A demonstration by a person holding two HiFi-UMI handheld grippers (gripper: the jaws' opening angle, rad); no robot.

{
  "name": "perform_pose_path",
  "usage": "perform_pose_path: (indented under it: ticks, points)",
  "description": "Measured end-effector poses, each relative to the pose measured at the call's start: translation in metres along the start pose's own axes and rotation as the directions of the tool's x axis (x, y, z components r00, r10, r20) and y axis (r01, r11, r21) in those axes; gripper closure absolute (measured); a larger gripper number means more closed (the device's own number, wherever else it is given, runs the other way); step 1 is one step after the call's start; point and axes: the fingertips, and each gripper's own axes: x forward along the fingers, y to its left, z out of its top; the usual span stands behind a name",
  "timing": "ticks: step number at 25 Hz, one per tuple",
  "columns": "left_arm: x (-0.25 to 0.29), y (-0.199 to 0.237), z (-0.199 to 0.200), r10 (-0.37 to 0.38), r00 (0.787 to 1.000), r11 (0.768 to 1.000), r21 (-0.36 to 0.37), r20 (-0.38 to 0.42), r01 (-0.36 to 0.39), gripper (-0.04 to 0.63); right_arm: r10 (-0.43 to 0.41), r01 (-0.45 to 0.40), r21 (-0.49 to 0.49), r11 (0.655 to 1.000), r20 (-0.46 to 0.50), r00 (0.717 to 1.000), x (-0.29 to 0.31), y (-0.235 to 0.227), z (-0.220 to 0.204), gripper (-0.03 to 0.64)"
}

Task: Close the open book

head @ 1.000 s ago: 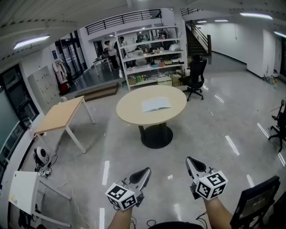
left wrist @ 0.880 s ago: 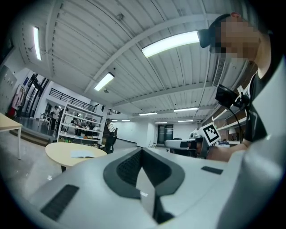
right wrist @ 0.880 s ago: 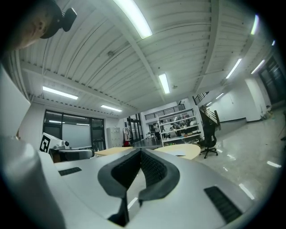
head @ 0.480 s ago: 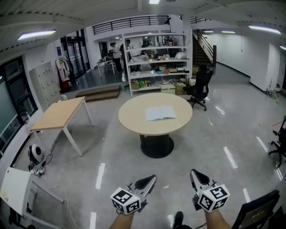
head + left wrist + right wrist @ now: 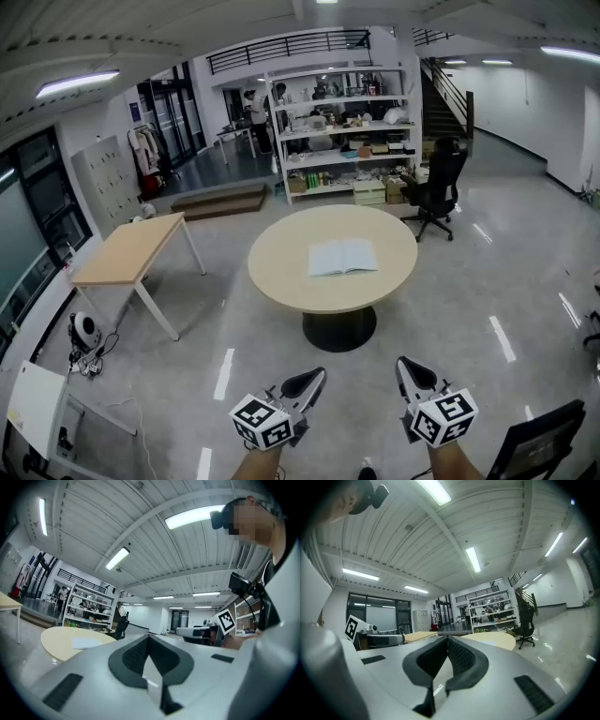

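open book [image 5: 343, 257] lies flat, pages up, near the middle of the round table [image 5: 281, 277], slightly toward its right edge. you hold the left gripper [image 5: 312, 377] and right gripper [image 5: 404, 366] side by side above the floor, well short of the table's near edge. both pairs of jaws are pressed together, nothing between them. office chair [image 5: 441, 183] stands beyond the table's far right edge.

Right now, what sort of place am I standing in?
Probably an open-plan office or lab hall: a stocked shelving unit at the far side, a round table carrying an open book, a black office chair behind it, and a staircase beyond.
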Motion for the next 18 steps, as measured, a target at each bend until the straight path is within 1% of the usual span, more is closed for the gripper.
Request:
perform_pose_path:
  ticks: [2,5,10,12,15,18]
  points:
    - [0.032,0.009,0.000,0.005,1.000,1.000,0.006,-0.005,-0.005,0.597,0.028,-0.028,0.007,1.000,0.004,1.000,0.020,-0.026,0.005,0.618]
    - [0.059,0.021,0.005,0.022,1.000,0.999,0.026,-0.006,-0.022,0.597,0.063,-0.063,0.006,0.998,0.012,0.998,0.045,-0.049,0.012,0.618]
    - [0.103,0.052,0.008,0.037,0.999,0.999,0.021,-0.038,-0.036,0.595,0.058,-0.058,0.043,0.997,0.013,0.998,0.085,-0.094,0.019,0.618]
    - [0.116,0.070,0.009,0.048,0.998,0.999,0.019,-0.038,-0.047,0.597,0.057,-0.058,0.041,0.997,0.015,0.998,0.104,-0.108,0.019,0.618]
    - [0.142,0.102,0.006,0.046,0.998,0.999,0.019,-0.041,-0.045,0.595,0.053,-0.054,0.047,0.997,0.017,0.998,0.139,-0.128,0.017,0.618]
    - [0.168,0.144,0.001,0.038,0.998,0.999,-0.002,-0.041,-0.038,0.597,0.048,-0.048,0.041,0.998,-0.001,0.999,0.181,-0.144,0.013,0.618]
